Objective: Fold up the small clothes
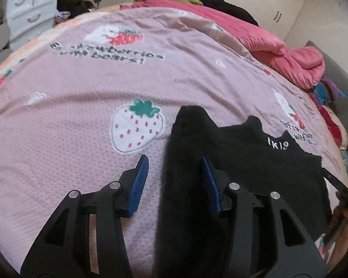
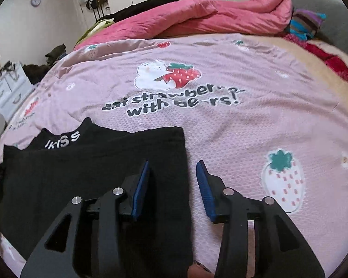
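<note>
Black top [image 2: 85, 162] with white neck lettering lying flat on pink strawberry bedspread [image 2: 243, 127], left side folded inward; left gripper [image 1: 175, 169] jaws apart over the folded edge, cloth between but unpinched; right gripper [image 2: 174, 173] jaws apart straddling the top's right edge, gripping nothing.

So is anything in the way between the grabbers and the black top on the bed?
Nothing visible is. The black top lies flat on the pink bedspread, and the open left hand-held gripper and right hand-held gripper each straddle one of its side edges.
</note>
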Action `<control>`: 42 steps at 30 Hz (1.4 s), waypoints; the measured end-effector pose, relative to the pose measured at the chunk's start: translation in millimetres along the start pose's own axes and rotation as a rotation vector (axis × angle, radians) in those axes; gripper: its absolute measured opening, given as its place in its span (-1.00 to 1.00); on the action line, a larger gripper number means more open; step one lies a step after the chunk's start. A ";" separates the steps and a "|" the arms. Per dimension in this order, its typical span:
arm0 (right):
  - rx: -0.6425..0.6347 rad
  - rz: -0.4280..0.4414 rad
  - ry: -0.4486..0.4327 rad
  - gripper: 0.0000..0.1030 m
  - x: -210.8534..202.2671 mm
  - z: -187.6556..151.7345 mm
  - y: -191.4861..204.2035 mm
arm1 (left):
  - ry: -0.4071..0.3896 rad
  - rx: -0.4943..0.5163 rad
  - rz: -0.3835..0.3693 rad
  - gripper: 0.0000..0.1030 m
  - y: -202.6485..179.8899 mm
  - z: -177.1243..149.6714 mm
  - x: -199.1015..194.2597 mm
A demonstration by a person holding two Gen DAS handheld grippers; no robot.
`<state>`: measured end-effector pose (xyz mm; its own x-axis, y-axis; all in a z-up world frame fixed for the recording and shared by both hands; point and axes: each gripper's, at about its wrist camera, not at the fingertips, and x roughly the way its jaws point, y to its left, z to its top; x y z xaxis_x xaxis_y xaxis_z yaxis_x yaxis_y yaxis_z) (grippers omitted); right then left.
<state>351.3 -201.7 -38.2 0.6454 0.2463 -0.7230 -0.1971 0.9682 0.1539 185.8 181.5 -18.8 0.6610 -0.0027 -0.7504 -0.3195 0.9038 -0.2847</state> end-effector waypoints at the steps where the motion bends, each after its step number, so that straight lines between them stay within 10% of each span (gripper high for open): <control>1: -0.004 0.008 0.000 -0.30 1.3 -0.1 1.5 | 0.003 -0.009 -0.017 -0.25 0.9 0.4 1.4; 4: -0.038 0.038 -0.009 -0.82 0.6 -2.0 9.2 | 0.011 0.002 -0.029 -0.54 -2.3 0.0 4.4; 7: -0.062 0.026 -0.044 -0.84 -8.0 -1.0 15.5 | -0.007 0.061 -0.010 -0.88 -14.7 0.5 2.1; 14: -0.033 0.034 -0.203 -0.85 -42.0 14.8 15.2 | -0.146 0.117 -0.001 -0.94 -32.0 12.3 -32.1; 21: -0.012 -0.013 -0.136 -0.85 -14.8 10.4 9.7 | -0.066 0.050 0.040 -0.94 -17.4 11.7 -0.6; 29: -0.016 -0.082 -0.069 -0.80 1.7 -0.9 11.0 | -0.030 0.054 0.089 -0.70 -14.2 1.1 6.2; 42: -0.019 -0.069 -0.099 -0.09 -29.4 -11.6 20.8 | -0.006 0.121 0.080 -0.15 -29.7 -11.8 -11.8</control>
<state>319.7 -189.2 -21.6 0.7273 0.1828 -0.6616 -0.1631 0.9823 0.0920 179.5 149.6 -8.6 0.6406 0.0738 -0.7643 -0.2875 0.9460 -0.1497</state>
